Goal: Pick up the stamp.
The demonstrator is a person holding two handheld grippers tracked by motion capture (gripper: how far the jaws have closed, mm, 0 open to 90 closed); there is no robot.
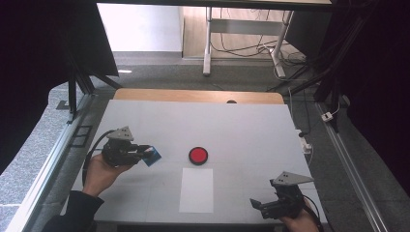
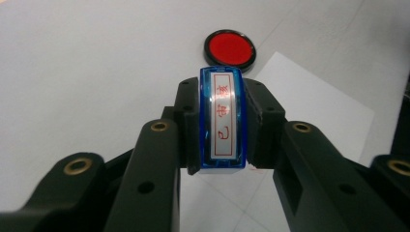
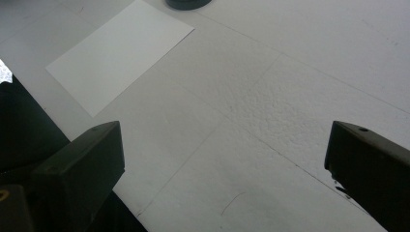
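My left gripper (image 1: pixel 147 153) is shut on a blue rectangular stamp (image 1: pixel 153 155) and holds it a little above the table, left of the round red ink pad (image 1: pixel 198 155). In the left gripper view the stamp (image 2: pixel 223 118) sits upright between the black jaws, its white label with red characters facing the camera, and the ink pad (image 2: pixel 229 48) lies beyond it. A white sheet of paper (image 1: pixel 196 190) lies in front of the ink pad. My right gripper (image 1: pixel 257 205) rests open at the table's near right corner, nothing between its jaws; the paper (image 3: pixel 121 53) lies ahead of it.
The white table top (image 1: pixel 241 125) has a wooden strip (image 1: pixel 198 95) along its far edge. Metal rails (image 1: pixel 53 159) run down both sides. Cables and desk legs (image 1: pixel 241 46) stand on the floor behind the table.
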